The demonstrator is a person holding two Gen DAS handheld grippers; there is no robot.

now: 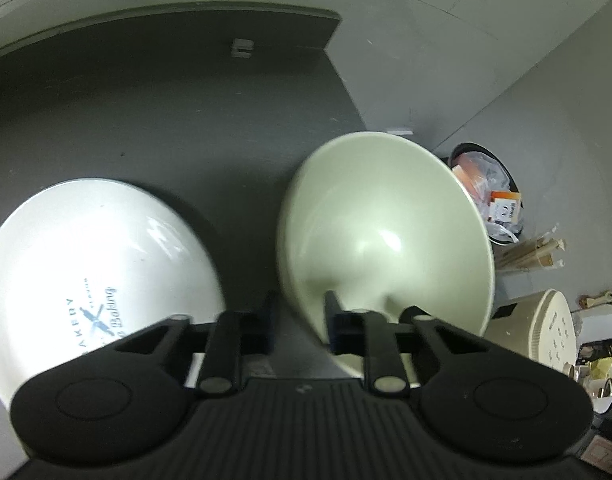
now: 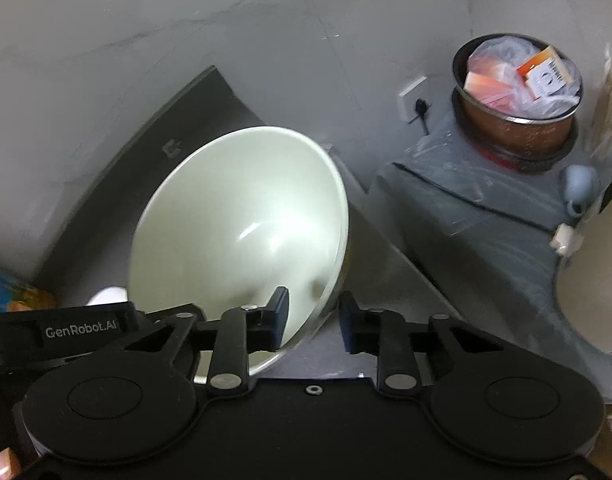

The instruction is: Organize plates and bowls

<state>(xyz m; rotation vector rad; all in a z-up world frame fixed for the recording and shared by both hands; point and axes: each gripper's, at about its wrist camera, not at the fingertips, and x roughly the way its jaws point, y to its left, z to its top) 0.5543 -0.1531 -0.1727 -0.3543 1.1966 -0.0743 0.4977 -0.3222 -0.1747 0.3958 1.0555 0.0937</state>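
In the left wrist view, our left gripper (image 1: 298, 312) pinches the near rim of the pale green bowl (image 1: 386, 236), one finger outside the wall, the other inside. The bowl hangs tilted, mouth toward the camera, above the dark table (image 1: 166, 112) and just beside the white plate (image 1: 98, 248) lying flat there. The risk we see is slip: a smooth glazed rim held at one edge could pivot or drop, and a swing left would knock it against the plate.

In the right wrist view, our right gripper (image 2: 312, 312) straddles the same bowl's (image 2: 242, 216) rim, left finger inside, right finger outside with a gap, so it seems parted rather than clamped, though blur makes contact hard to judge. If both tools pull differently, the bowl could twist loose. Both point forward and downward.
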